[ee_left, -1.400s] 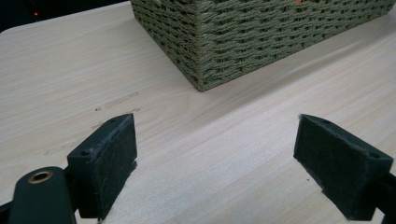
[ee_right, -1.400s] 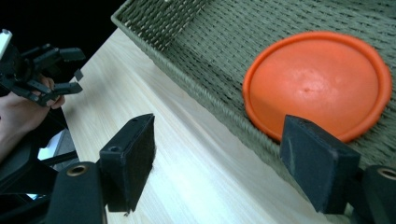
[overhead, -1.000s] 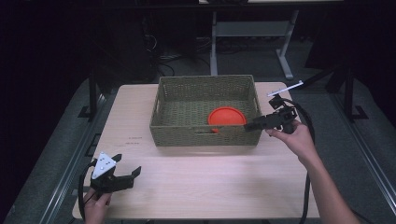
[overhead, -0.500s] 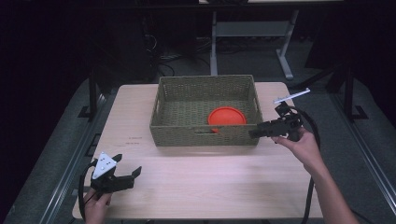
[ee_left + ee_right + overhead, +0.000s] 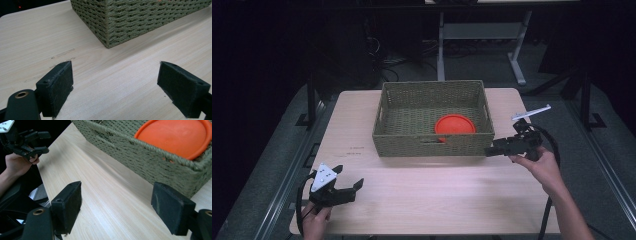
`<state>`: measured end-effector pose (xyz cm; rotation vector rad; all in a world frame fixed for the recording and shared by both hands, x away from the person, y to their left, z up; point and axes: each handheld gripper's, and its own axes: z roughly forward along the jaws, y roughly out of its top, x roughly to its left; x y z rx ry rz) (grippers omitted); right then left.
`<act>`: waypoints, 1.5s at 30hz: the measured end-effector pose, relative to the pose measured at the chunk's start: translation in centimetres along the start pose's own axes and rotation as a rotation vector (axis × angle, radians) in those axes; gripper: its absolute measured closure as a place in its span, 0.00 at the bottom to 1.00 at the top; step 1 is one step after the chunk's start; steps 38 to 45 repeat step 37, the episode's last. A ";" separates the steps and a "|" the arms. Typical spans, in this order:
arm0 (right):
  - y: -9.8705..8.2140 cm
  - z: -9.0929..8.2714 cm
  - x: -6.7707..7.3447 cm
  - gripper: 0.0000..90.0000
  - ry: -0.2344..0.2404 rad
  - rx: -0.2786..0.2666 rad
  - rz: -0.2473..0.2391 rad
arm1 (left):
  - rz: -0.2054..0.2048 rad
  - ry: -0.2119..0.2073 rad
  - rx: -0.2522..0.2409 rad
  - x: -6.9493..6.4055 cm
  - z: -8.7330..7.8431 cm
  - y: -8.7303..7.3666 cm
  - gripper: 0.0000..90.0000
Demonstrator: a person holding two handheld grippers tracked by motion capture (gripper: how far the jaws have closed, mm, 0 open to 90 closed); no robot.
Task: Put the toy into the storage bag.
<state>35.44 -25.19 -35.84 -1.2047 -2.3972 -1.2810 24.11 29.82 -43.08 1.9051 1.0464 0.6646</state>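
Two grippers, both wide open, empty: left gripper [image 5: 346, 187] at near table corner; right gripper [image 5: 490, 150] beside green woven basket [image 5: 430, 147] holding orange round plate [image 5: 455, 124].

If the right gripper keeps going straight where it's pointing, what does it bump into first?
Probably nothing soon: the right gripper points along the bare table just in front of the basket, roughly toward the left gripper, though it might graze the basket's corner.

left tool [image 5: 115, 87]: jaws wide apart (nothing between them) | over bare table [image 5: 120, 75] | woven basket [image 5: 140, 17]: its near corner ahead, well beyond the jaws
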 end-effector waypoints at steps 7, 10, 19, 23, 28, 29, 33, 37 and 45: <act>-1.5 -0.1 -0.5 0.26 0.005 -0.005 0.015 | 0.000 0.000 0.002 0.0 0.0 0.0 0.14; -2.2 -0.2 -0.9 0.26 0.006 -0.007 0.019 | 0.003 0.000 0.000 0.0 0.0 0.0 0.14; -4.4 0.0 -1.0 0.26 -0.002 0.027 0.016 | 0.005 -0.004 0.000 -0.1 0.0 0.0 0.14; -5.7 0.3 -0.9 0.26 -0.014 0.046 0.000 | 0.010 -0.004 0.005 -0.1 0.0 0.0 0.14; -7.1 0.6 -1.0 0.25 -0.012 0.052 0.008 | 0.006 -0.004 0.000 -0.1 0.0 0.0 0.14; -7.3 0.6 -1.0 0.25 -0.008 0.047 0.015 | 0.006 -0.004 0.000 0.0 0.0 0.0 0.14; -8.8 0.8 -0.5 0.25 -0.002 0.028 0.010 | 0.007 -0.004 0.003 0.0 0.1 0.0 0.14; -10.5 0.9 0.0 0.25 0.008 -0.028 0.000 | -0.014 -0.012 -0.001 0.1 0.2 0.0 0.14; -10.5 0.9 0.0 0.25 0.008 -0.028 0.000 | -0.014 -0.012 -0.001 0.1 0.2 0.0 0.14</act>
